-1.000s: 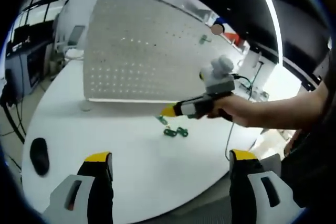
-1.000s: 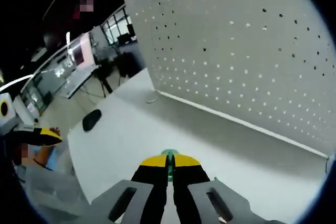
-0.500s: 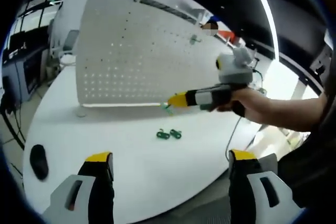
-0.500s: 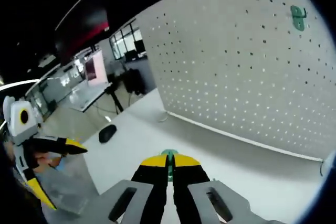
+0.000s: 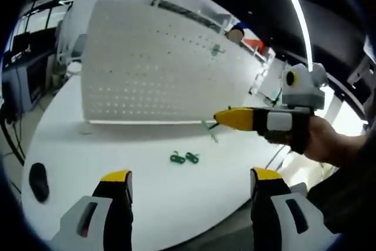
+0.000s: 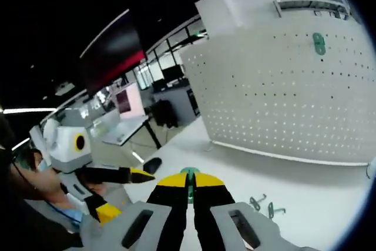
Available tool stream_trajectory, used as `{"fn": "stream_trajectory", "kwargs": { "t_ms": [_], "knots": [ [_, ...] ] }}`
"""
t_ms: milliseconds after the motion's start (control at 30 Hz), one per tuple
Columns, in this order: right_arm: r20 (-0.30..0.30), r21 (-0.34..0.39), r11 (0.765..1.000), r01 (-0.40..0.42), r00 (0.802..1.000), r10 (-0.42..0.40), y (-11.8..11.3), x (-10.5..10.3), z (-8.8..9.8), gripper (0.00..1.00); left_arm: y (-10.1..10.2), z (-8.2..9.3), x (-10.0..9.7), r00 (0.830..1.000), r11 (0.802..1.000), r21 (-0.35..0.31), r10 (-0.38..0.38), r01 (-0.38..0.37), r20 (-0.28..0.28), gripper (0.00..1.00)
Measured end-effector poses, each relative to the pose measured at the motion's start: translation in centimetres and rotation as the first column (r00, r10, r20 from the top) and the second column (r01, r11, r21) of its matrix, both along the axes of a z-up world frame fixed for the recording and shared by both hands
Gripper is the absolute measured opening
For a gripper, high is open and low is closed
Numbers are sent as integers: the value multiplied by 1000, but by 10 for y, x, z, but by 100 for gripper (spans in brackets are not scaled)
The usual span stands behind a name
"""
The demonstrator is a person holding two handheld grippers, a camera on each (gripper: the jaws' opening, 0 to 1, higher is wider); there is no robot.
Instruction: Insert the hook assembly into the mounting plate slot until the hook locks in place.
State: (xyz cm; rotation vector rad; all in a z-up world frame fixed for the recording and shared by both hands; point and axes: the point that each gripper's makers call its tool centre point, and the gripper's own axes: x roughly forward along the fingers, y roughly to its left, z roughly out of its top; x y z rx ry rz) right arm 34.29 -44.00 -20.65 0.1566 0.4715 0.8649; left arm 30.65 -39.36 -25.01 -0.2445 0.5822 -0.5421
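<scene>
A white perforated mounting plate (image 5: pixel 158 69) stands upright on the round white table (image 5: pixel 147 192); in the right gripper view the plate (image 6: pixel 282 104) is at the right. One green hook (image 5: pixel 217 50) hangs high on it, the hook (image 6: pixel 318 43) near the plate's top. My right gripper (image 5: pixel 218 119) comes in from the right, shut on a small green hook assembly (image 5: pixel 210 130), held above the table in front of the plate. Its own jaws (image 6: pixel 189 179) are pressed together with the green piece (image 6: pixel 189 172) between the tips. My left gripper (image 5: pixel 191 176) is open and empty over the table's near edge.
Two loose green hooks (image 5: pixel 184 157) lie on the table in front of the plate, the same pair (image 6: pixel 265 205) below the right gripper. A black mouse (image 5: pixel 38 180) lies at the table's left edge. The left gripper (image 6: pixel 124 193), held by a person, is at the left.
The right gripper, with the hook in it, has backed away from the plate and moved right in the left gripper view. The plate looks farther off in the right gripper view. The left gripper stays open.
</scene>
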Motion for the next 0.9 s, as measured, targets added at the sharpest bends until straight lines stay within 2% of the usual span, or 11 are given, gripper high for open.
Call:
{"fn": "stream_trajectory", "kwargs": {
  "t_ms": [167,300,400,467,600,700,733,800,867,900],
  "knots": [
    [4,15,1000,-17,1000,17,3,-19,4,0,-9,7,5,1000,999,-38,8,-7,17,77],
    [20,22,1000,-13,1000,13,3,-27,7,0,-16,9,8,1000,998,-69,4,-3,12,72],
    [42,28,999,-24,999,23,6,-31,9,0,-22,13,8,1000,993,-118,2,-1,13,63],
    [50,31,999,-31,998,30,8,-34,11,0,-26,14,6,1000,990,-139,-8,9,9,53],
    [74,32,999,-39,997,36,9,-35,14,0,-33,24,2,999,967,-252,-33,36,17,33],
    [92,48,998,-45,995,40,12,-36,20,0,-33,33,0,1000,937,-350,-16,17,8,21],
    [97,52,998,-47,994,42,12,-36,22,0,-32,35,0,1000,926,-376,-10,11,5,19],
    [112,60,997,-52,993,45,14,-37,26,0,-31,38,0,1000,920,-392,-10,15,15,16],
    [130,68,996,-58,990,49,16,-39,31,0,-36,41,-3,999,904,-426,-39,41,12,14],
    [144,68,996,-58,988,48,16,-39,33,0,-36,41,-3,999,906,-421,-38,40,14,13]
  ]
}}
